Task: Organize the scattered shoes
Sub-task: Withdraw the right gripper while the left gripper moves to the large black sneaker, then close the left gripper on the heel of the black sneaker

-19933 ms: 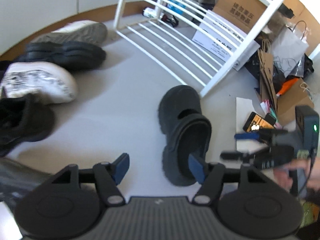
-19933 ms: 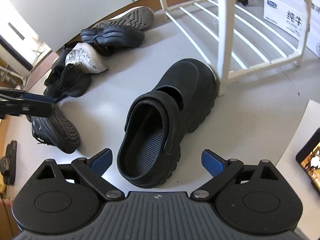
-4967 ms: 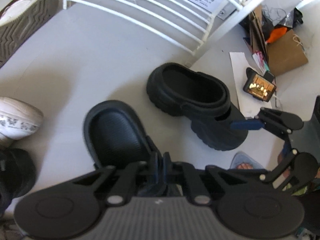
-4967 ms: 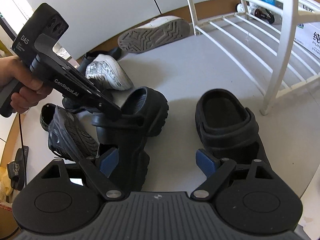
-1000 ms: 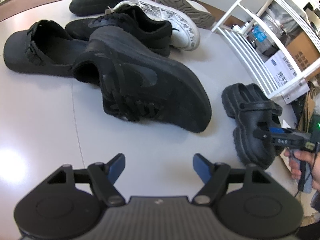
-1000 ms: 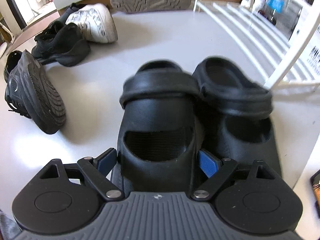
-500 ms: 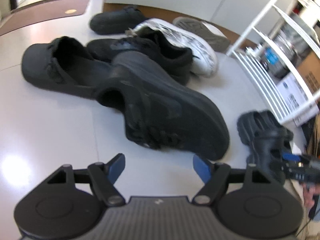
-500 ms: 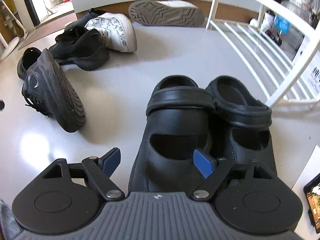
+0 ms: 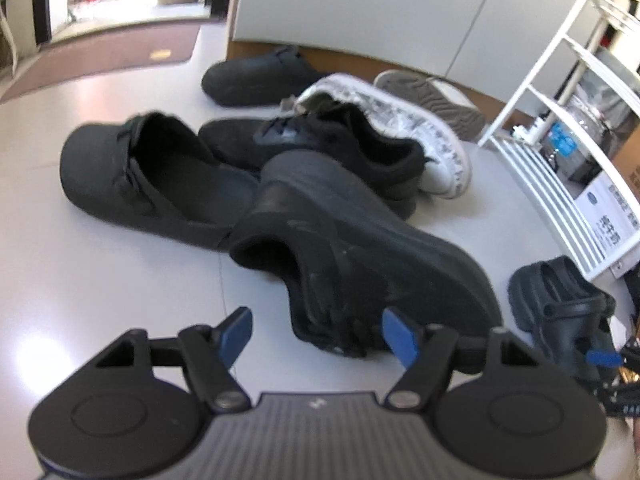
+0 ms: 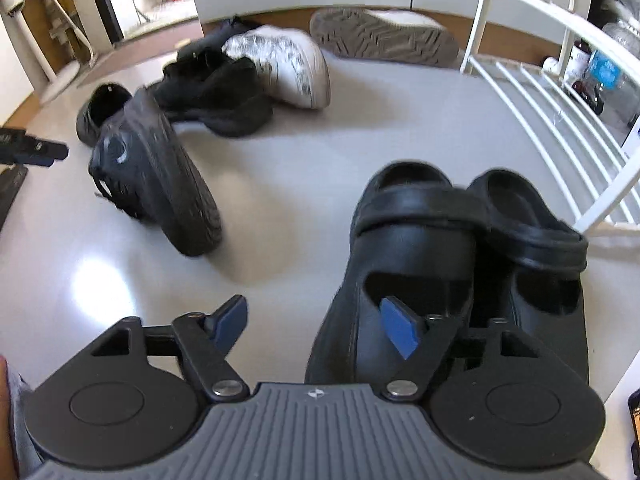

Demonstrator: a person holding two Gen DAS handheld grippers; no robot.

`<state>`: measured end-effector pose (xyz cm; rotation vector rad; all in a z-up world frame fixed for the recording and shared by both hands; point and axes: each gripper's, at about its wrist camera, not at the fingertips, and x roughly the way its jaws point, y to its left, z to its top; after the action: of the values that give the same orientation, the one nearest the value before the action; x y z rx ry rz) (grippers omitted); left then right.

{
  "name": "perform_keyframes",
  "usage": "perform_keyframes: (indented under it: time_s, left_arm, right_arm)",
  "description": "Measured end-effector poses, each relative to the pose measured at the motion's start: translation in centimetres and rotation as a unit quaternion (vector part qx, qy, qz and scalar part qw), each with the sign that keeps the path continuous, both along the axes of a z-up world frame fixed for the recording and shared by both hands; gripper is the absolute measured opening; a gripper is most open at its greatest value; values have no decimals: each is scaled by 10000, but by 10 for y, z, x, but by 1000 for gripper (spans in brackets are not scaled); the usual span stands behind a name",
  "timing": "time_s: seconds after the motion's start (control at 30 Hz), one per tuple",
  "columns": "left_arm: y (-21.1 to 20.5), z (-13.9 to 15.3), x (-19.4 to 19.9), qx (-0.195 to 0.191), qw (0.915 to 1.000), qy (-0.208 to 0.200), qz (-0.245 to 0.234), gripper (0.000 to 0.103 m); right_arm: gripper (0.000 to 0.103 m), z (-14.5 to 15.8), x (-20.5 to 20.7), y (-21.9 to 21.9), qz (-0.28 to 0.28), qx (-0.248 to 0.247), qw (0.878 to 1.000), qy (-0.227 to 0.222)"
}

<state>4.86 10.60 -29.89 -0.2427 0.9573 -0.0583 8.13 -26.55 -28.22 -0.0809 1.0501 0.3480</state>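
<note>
Clog pair (image 10: 460,248) now sits side by side on the floor, touching, heels toward me, just beside the foot of the white rack (image 10: 560,92). Five seconds back my left gripper was clamped on one clog and the two stood apart; a second ago my right gripper straddled the left clog of the pair. Since then it has backed off and slid left.

Right gripper (image 10: 316,326): jaws wide apart, holding nothing, right fingertip over the near clog's upper but not gripping it.

Left gripper (image 9: 318,334): jaws wide apart, empty. It has swung over to the pile and now points at the black sneaker (image 9: 360,276) lying on its side, toe to the right.

Rest of the pile is loose:
- black mule (image 9: 148,188), touching the sneaker's heel
- second black lace-up (image 9: 320,152) behind it
- white patterned sneaker (image 9: 400,136) leaning on that one
- grey-soled white shoe (image 9: 432,100) sole-up by the wall
- another black mule (image 9: 260,76) further back

My read: one pair squared away, the others unmatched. The side-lying sneaker looks like the next candidate for the left; its collar is the nearest edge to pinch.
</note>
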Motion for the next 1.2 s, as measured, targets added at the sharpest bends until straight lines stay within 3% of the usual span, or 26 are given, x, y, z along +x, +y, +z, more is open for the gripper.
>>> perform_keyframes:
  time_s: [0.13,0.2,0.3,0.53,0.6,0.67,0.73,0.87,0.93,1.2]
  left_arm:
    - [1,-4,3,-55,10000,-30,33,73]
    - [1,-7,4,-73,10000,-1,32,73]
    - [3,-14,8,-161,9999,7,35,74]
    - [2,-31,22,-410,9992,23,-11,74]
    - [-1,-32,25,-419,9991,-13,-96,70]
    - [-3,-35,29,-500,9986,56,-173,54]
    - [-5,-34,30,-588,9981,42,-182,48]
    - [-2,-29,28,-786,9967,-163,-88,22]
    - [6,-28,28,-1096,9938,-177,-3,20]
    - [1,-29,12,-1088,9940,-94,-73,18]
  right_arm:
    - [72,4,-3,0,21,117,9999,-89]
    - [65,6,-3,0,43,151,9998,-136]
    - [62,6,-4,0,90,244,9996,-125]
    - [62,5,-8,2,97,293,9995,-61]
    - [62,5,-8,2,63,264,9996,-46]
    - [62,4,-7,3,25,228,9997,-34]
    - [62,4,-6,3,-8,203,9998,-32]
    - [62,3,-7,4,-28,139,9999,-48]
    - [62,2,-8,5,-24,124,9999,-48]
    - [62,2,-10,7,-9,92,9999,-73]
